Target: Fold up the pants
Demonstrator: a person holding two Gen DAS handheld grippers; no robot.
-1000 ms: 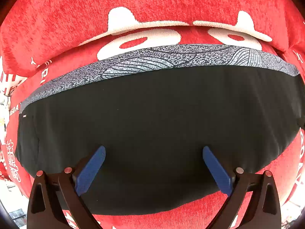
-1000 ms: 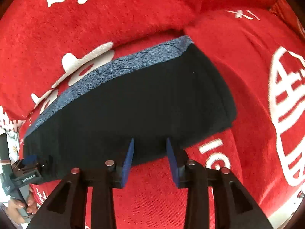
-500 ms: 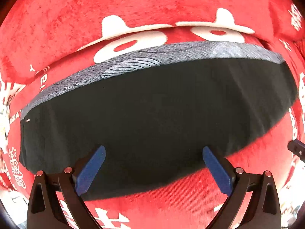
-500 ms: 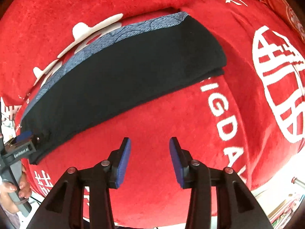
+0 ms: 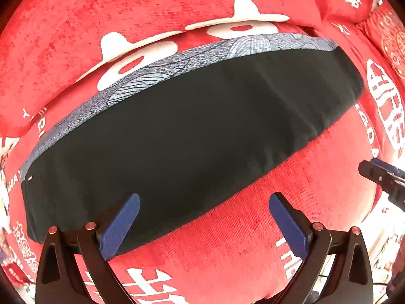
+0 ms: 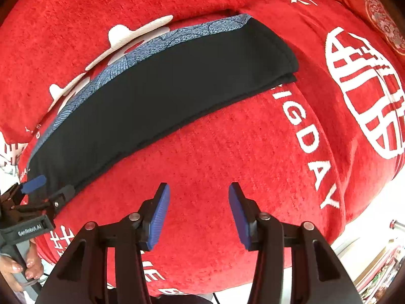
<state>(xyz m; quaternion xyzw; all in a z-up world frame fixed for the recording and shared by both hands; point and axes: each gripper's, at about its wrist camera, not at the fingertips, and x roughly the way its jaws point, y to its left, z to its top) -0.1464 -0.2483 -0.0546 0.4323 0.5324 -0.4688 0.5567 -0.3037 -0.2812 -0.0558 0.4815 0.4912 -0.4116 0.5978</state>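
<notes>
The black pants (image 5: 192, 131) lie folded into a long flat band on the red cover, with a grey-blue patterned waistband (image 5: 177, 63) along the far edge. They also show in the right wrist view (image 6: 157, 96). My left gripper (image 5: 202, 217) is open and empty above the pants' near edge; its left finger overlaps the black cloth. My right gripper (image 6: 197, 212) is open and empty over bare red cover, clear of the pants. The left gripper shows at the left of the right wrist view (image 6: 40, 192).
The red plush cover (image 6: 227, 152) has white lettering and a globe emblem (image 6: 367, 88). A red cushion (image 6: 379, 12) lies at the far right. The cover's edge drops off at the right, with clutter beyond (image 6: 379, 266).
Both grippers have pulled back from the pants. The right gripper's jaws, narrow at the pants' edge a second ago, have opened wider. The pants lie still.
</notes>
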